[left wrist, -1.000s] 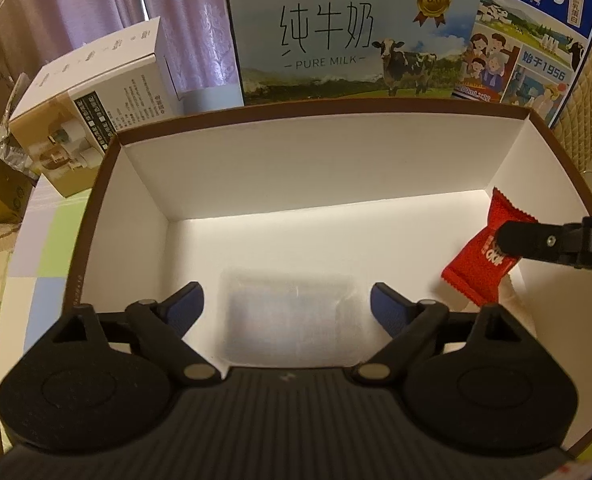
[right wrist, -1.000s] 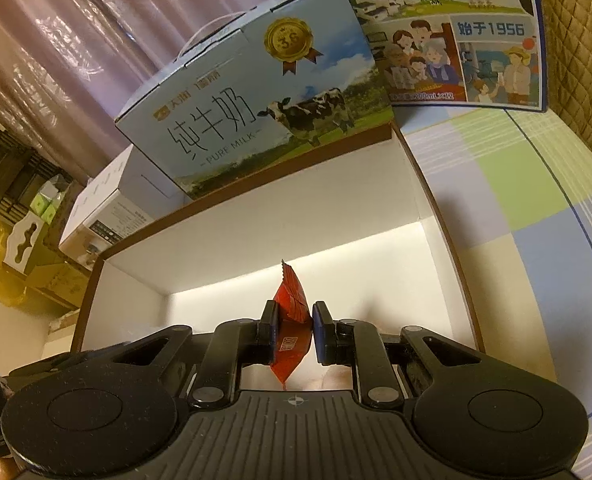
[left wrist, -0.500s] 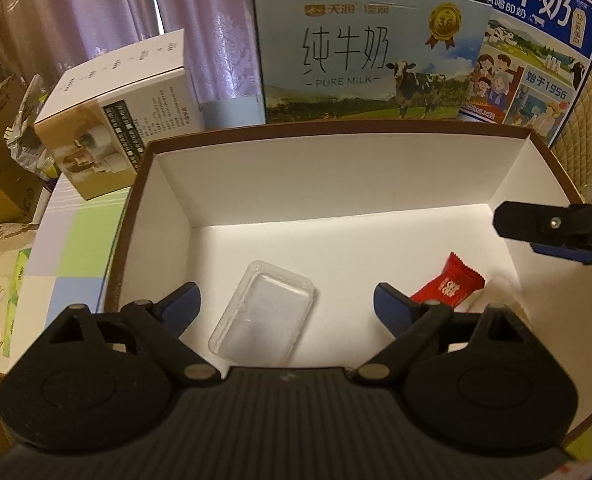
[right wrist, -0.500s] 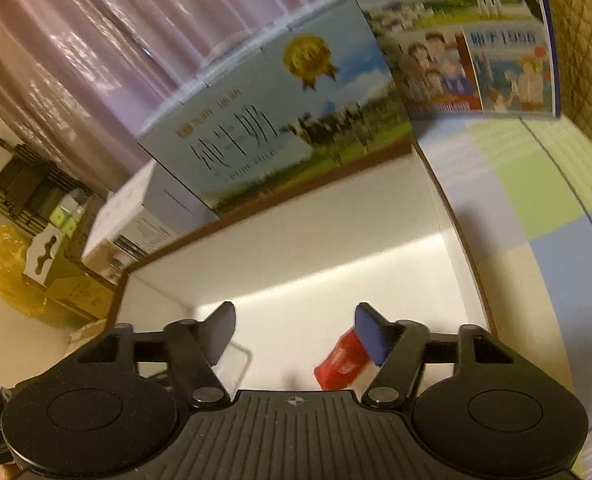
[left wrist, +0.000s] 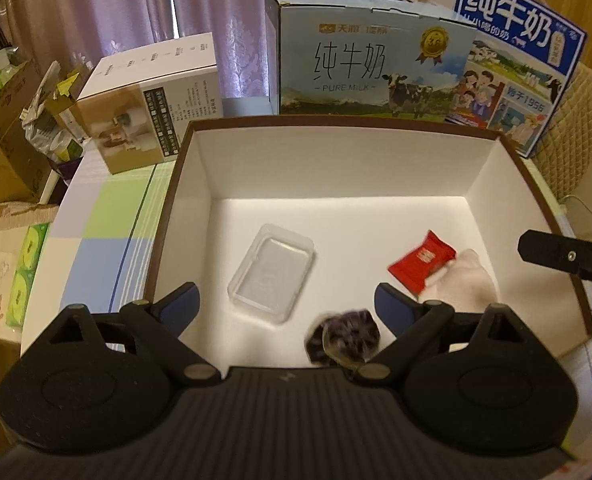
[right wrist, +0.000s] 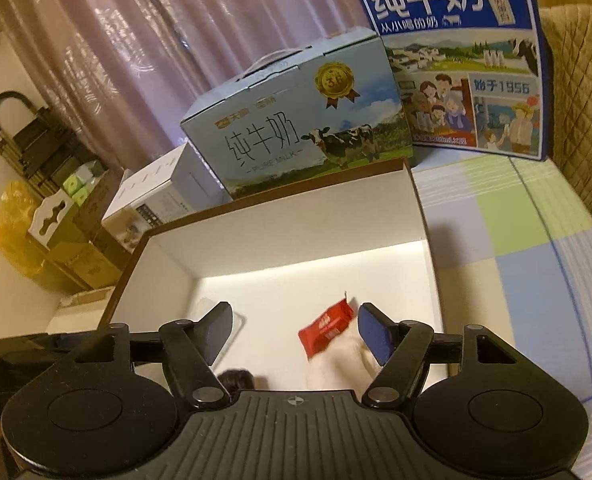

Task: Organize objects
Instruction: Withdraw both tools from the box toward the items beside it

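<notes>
A brown-rimmed white box lies open below both grippers. On its floor lie a clear plastic tray, a red candy packet resting against a pale soft item, and a dark round object near the front wall. My left gripper is open and empty above the box's front. My right gripper is open and empty above the red packet; one of its fingers shows at the right of the left wrist view.
A light blue milk carton and a blue milk box stand behind the box. A white and tan carton stands at the back left. The checked tablecloth lies around the box. Cardboard boxes sit off the table's left.
My right gripper opened and let go of the red packet, which now lies on the box floor. Both grippers have risen and pulled back, showing more of the box.
</notes>
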A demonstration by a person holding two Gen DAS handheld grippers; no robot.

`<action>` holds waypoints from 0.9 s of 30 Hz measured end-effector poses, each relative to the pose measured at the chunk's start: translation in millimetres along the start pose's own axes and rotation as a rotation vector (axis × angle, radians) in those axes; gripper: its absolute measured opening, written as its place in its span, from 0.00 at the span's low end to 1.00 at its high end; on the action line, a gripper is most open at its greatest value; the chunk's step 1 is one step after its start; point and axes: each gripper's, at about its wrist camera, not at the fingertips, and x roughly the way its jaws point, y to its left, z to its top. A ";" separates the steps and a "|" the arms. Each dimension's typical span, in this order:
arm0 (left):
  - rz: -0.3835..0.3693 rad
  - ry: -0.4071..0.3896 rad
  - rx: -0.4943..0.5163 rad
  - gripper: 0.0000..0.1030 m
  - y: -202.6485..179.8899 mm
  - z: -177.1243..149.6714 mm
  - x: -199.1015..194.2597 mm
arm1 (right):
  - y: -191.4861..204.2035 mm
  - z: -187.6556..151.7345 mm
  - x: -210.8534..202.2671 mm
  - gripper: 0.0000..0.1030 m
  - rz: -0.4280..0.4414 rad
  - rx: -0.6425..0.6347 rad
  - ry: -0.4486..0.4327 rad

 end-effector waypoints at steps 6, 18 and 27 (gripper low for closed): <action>-0.011 -0.019 -0.025 0.90 4.8 -20.3 -31.2 | 3.4 -14.4 -27.0 0.65 0.013 -0.016 -0.013; 0.016 -0.026 -0.038 0.90 12.1 -67.3 -77.0 | 18.7 -52.1 -64.2 0.67 0.042 -0.060 0.019; 0.025 0.024 -0.067 0.90 17.8 -107.2 -80.6 | 20.0 -90.2 -67.2 0.68 0.039 -0.088 0.109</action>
